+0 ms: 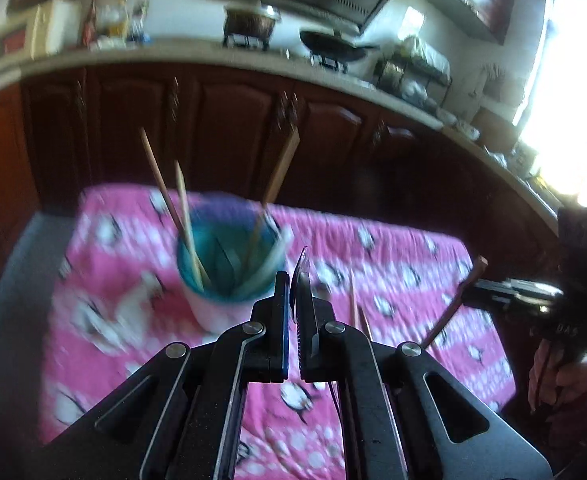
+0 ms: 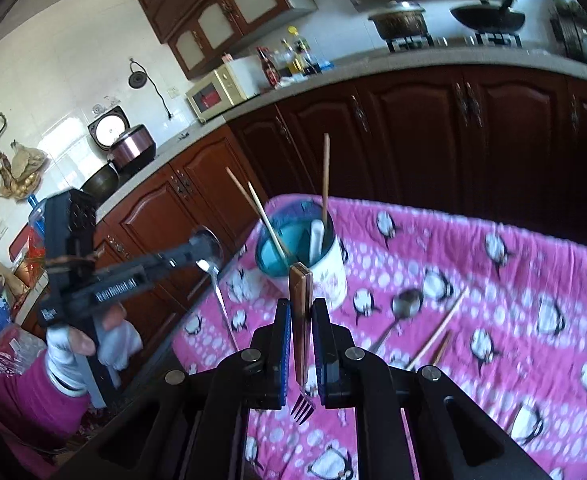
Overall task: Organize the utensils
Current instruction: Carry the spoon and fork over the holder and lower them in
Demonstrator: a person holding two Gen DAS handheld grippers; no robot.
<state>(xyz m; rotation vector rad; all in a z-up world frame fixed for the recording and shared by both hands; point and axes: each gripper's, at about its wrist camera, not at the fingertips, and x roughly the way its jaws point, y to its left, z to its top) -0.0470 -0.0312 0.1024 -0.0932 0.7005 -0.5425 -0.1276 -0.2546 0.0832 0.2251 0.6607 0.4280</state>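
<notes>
Gripping one spoon (image 2: 210, 256) in the left gripper (image 1: 293, 280), one fork (image 2: 301, 320) in the right gripper (image 2: 301, 312), fingers clamped; one cup (image 2: 293, 248) holding three chopsticks; one spoon, two chopsticks lying on the surface (image 2: 493, 320).

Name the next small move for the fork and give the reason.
Probably carry the fork over the cup and lower it in, tines down. The right gripper grips its wooden handle, and the cup already holds chopsticks, so it is the collecting spot.
</notes>
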